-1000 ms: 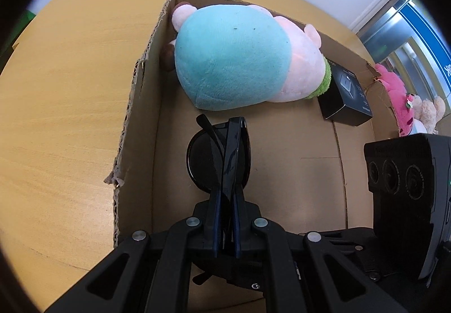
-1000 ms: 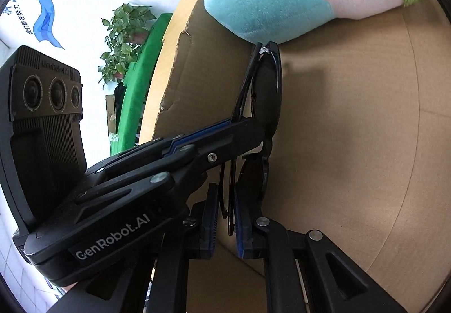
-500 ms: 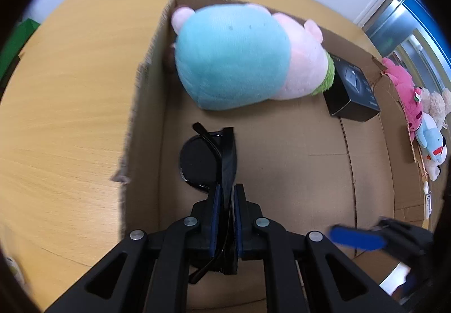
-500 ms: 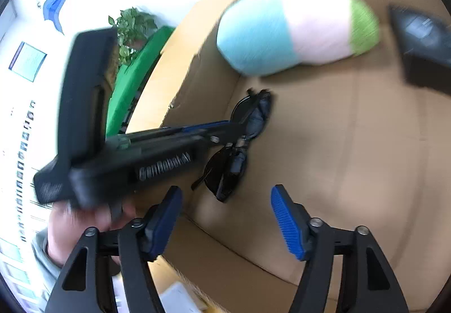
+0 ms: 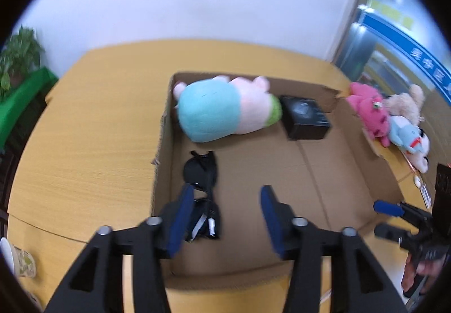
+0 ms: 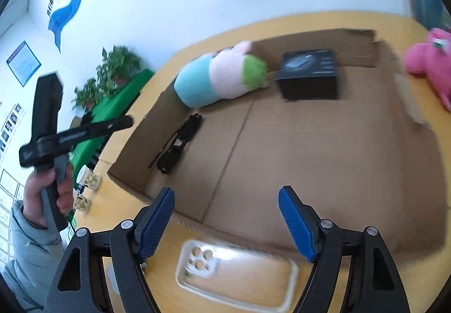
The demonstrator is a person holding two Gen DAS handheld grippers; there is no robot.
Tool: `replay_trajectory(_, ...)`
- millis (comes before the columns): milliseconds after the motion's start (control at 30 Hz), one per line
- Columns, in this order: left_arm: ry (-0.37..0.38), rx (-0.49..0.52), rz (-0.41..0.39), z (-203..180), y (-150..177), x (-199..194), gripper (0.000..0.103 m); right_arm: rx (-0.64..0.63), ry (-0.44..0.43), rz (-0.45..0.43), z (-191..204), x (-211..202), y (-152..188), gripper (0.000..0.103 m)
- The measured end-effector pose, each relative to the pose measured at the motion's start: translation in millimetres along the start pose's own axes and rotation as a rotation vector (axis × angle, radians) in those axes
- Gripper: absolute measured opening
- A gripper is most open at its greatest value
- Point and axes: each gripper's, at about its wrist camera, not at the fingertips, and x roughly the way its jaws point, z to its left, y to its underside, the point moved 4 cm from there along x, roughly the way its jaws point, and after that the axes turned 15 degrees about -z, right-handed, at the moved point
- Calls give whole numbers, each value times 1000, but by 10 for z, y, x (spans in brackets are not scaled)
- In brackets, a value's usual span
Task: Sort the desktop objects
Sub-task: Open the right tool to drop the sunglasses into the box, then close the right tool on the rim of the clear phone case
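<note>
Black sunglasses (image 5: 201, 172) — folded, in box (image 5: 352, 169)

Your left black two-finger tongs with blue pads (image 5: 227, 214) are opening, nothing between the pads. Your right black blue-padded tongs (image 6: 225, 221) are opening too, also empty. Your left hand (image 6: 46, 194), in a grey sleeve, grips its handle.

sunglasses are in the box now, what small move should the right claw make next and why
Probably lower the right claw onto the clear plastic phone case, which lies on the wooden table just below its opening, empty blue pads, outside the cardboard box. The black sunglasses already rest inside, free of both claws.
</note>
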Motion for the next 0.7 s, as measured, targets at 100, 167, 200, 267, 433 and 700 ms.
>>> replay_trajectory(100, 32, 31, -49, -264, 141, -215, 52, -29, 27, -58, -148, -380, 91, 76)
replay_trajectory(167, 67, 27, -61, -416, 285, -299, 52, -49, 40, -66, -188, -496, 192, 75)
replay_trajectory(200, 75, 20, -54, -473, 374, -316, 52, -69, 13, -80, -182, -565, 259, 75)
replay_trajectory(267, 89, -3, -16, -559, 553, -304, 52, -134, 25, -89, -143, -655, 350, 76)
replay_trajectory(433, 128, -60, 62, -698, 954, -259, 52, -199, -6, -57, 8, -762, 586, 75)
replay_trajectory(700, 116, -96, 194, -845, 1471, -13, 42, -148, 141, 64, -339, -415, 877, 36)
